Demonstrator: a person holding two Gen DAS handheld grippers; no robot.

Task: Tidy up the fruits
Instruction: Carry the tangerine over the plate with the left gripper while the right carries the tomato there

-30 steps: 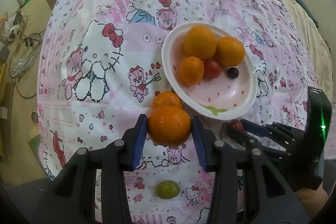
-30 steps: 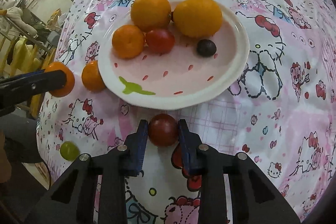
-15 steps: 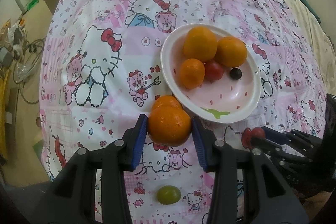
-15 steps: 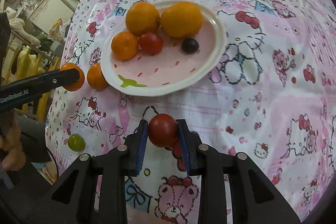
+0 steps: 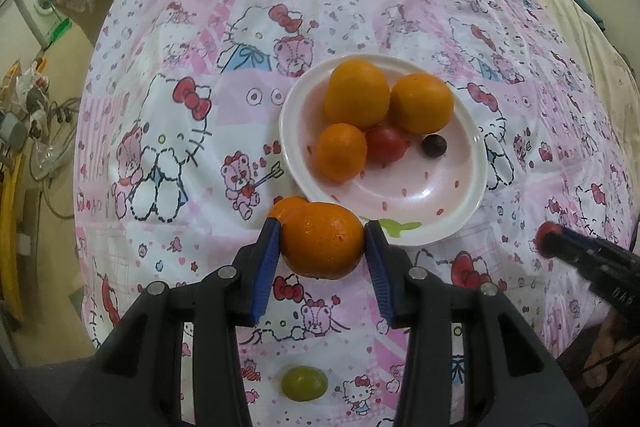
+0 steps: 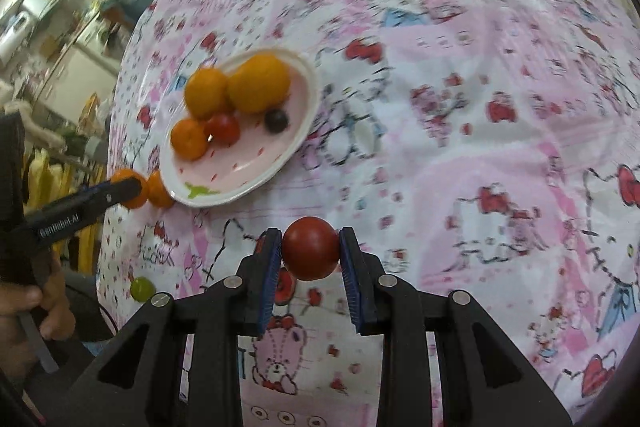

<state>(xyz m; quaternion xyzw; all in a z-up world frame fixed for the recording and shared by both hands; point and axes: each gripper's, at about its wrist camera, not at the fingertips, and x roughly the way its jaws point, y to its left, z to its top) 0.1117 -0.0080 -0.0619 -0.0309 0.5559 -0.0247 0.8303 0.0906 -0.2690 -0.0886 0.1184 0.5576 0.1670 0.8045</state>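
My left gripper point(image 5: 322, 241) is shut on an orange mandarin point(image 5: 322, 245), held above the cloth just in front of the white plate point(image 5: 448, 223). The plate holds two large oranges point(image 5: 356, 93), a small mandarin point(image 5: 340, 151), a red tomato point(image 5: 386, 143) and a dark grape point(image 5: 435, 145). Another mandarin point(image 5: 286, 206) lies by the plate's rim, behind the held one. My right gripper point(image 6: 309, 251) is shut on a red tomato point(image 6: 310, 247), lifted to the right of the plate point(image 6: 296, 143). A green grape point(image 5: 304, 383) lies on the cloth near me.
The table wears a pink Hello Kitty cloth point(image 5: 168, 147) that drops off at the left edge. The right gripper shows at the right of the left wrist view point(image 5: 576, 255). The left gripper shows at the left of the right wrist view point(image 6: 80, 207). Household clutter lies beyond the left edge.
Both grippers have risen and pulled back from the plate with their fruit. The right gripper has swung right, so the plate now sits far left in its view.
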